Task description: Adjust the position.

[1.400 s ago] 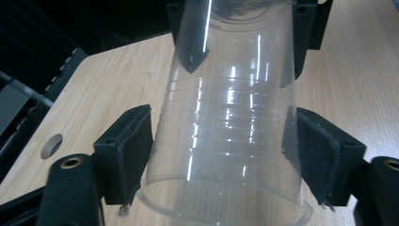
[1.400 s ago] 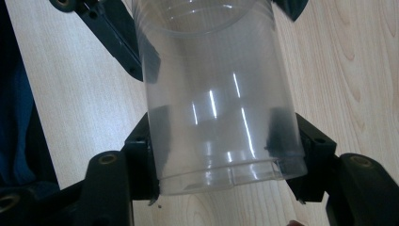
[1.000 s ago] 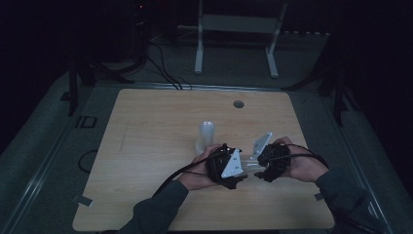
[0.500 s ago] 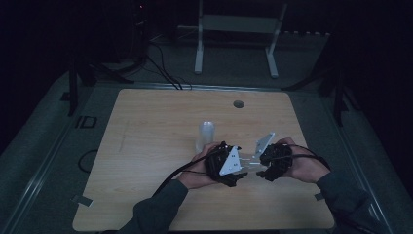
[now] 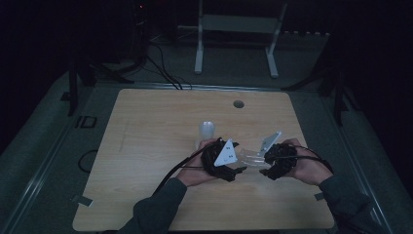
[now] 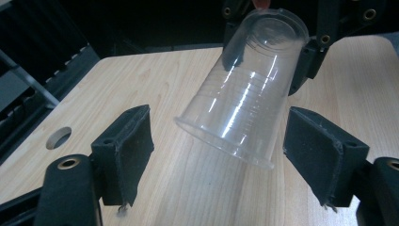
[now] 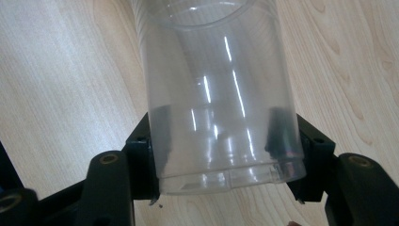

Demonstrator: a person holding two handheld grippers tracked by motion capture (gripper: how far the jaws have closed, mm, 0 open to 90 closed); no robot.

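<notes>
1. Your right claw (image 7: pixel 221 155) was clamped on the base end of the clear plastic cup (image 7: pixel 219 94). In the right gripper view its two jaws pressed the cup's walls from either side, low down near the closed bottom. You held it there, I judge, so that the open rim pointed away from you and toward your other hand.

2. The cup lay tilted above the tabletop (image 5: pixel 146 146), not resting on it. In the high view it hung between your two hands at about 5 o'clock of the tabletop, near its front edge.

3. Your left claw (image 6: pixel 221 155) was released. Its jaws had just been closing in, yet the left gripper view showed both pads clear of the cup's wall, one well off at 9 o'clock and the other just beside the rim at 3 o'clock.

4. From that claw the cup (image 6: pixel 244 94) sat at 12 o'clock, rim nearest and base farthest, with the rim just about level with the pad tips. I judge you had lined it up for a handover.

5. Farther off, at 11 o'clock from your hands, a second clear cup (image 5: pixel 206 131) stood on the tabletop, well apart from both claws.

6. Beyond it, near the far edge, was a round hole (image 5: pixel 238 104) in the tabletop.
</notes>
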